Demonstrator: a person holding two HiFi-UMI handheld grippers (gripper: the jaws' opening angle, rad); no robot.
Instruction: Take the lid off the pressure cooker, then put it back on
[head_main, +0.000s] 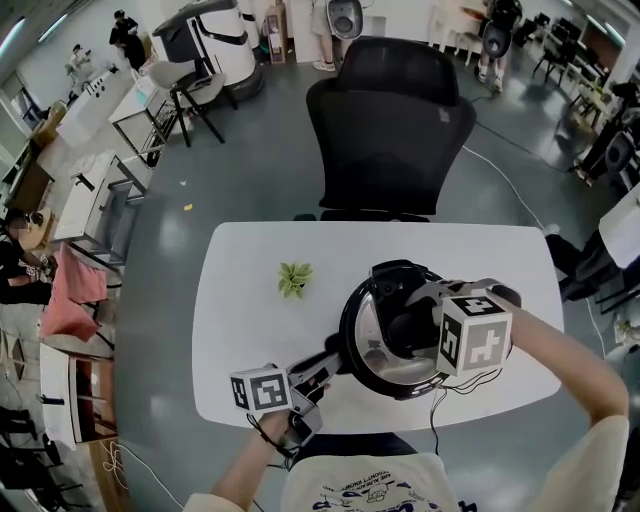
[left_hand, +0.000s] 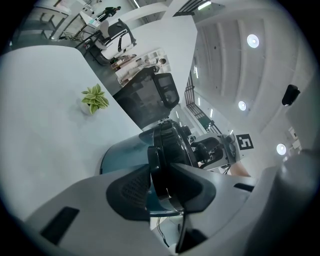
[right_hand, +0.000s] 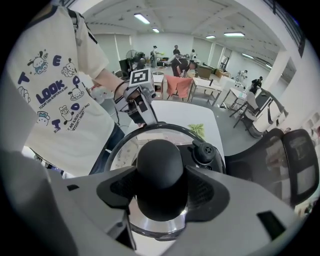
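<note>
Two grips: right gripper (right_hand: 160, 191) fingers pinch the lid knob (right_hand: 159, 165); left gripper (left_hand: 163, 192) fingers clamp the cooker handle (left_hand: 161, 159).

Open-plan lab: rows of worktables (head_main: 95, 195), office chairs (head_main: 390, 130).

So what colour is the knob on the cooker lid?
The knob is black, clearest in the right gripper view.

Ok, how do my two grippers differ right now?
The left gripper clamps the side handle, reaching in nearly level from the side. The right gripper clamps the lid knob, pointing steeply down from above. Both are shut on black parts of the same pressure cooker.
</note>
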